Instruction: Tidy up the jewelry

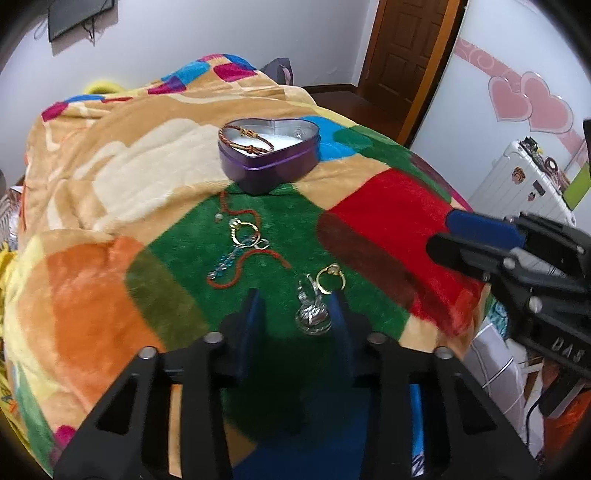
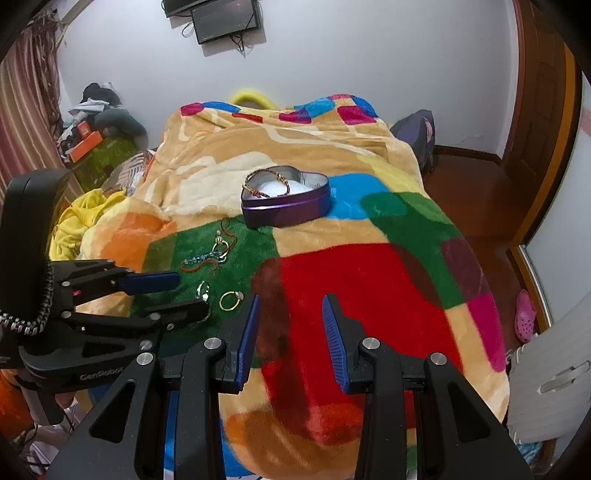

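Note:
A purple heart-shaped tin (image 1: 271, 170) stands open on the patchwork blanket, with a brown braided bracelet (image 1: 245, 139) lying in it; it also shows in the right wrist view (image 2: 286, 208). On the green patch lie a red cord (image 1: 251, 264), a gold hoop (image 1: 243, 230), a blue beaded piece (image 1: 225, 263), a gold ring (image 1: 330, 277) and a silver piece (image 1: 312, 314). My left gripper (image 1: 297, 304) is open just above the green patch, with the silver piece between its fingers near the right one. My right gripper (image 2: 291, 302) is open and empty over the red patch.
The blanket (image 2: 369, 280) covers a bed that drops off to a wooden floor (image 2: 476, 199) on the right. A white suitcase (image 1: 517, 184) stands to the right. Clutter and boxes (image 2: 96, 140) pile at the far left. A screen (image 2: 225, 18) hangs on the wall.

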Tool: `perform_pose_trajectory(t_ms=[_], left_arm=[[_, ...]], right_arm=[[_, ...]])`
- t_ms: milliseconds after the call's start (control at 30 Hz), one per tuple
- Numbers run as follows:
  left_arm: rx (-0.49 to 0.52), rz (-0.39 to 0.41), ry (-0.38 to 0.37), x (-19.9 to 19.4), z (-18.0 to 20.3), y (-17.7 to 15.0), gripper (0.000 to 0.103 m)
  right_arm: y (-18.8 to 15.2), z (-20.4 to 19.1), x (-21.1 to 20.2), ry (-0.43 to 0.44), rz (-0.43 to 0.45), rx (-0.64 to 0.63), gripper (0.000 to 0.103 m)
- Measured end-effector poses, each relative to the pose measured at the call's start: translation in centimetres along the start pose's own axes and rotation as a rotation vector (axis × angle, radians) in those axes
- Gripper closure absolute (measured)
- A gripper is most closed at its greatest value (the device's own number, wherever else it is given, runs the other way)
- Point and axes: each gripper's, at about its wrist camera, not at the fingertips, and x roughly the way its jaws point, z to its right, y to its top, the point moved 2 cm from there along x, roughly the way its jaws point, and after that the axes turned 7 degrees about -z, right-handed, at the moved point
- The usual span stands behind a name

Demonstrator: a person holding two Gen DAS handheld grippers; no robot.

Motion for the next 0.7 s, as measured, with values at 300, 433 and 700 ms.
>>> perform_pose_trajectory(t_ms=[300,433,700], left_arm=[[-0.029,0.025,-0.044,-0.1,-0.1,0.7,0.101],[-0.045,0.054,-0.052,-1.5,-0.8,0.7,0.101],[-0.057,0.109,-0.013,-3.9,-2.7,0.4,0.1]], right_arm=[[-0.3,-0.8,1.8,0.047,-0.057,-0.018,0.071],[-0.1,-1.8,2.8,0.076,-0.072,-0.042,0.071],[0.4,-3.8,5.1,0.078,-0.094,-0.108,0.071]])
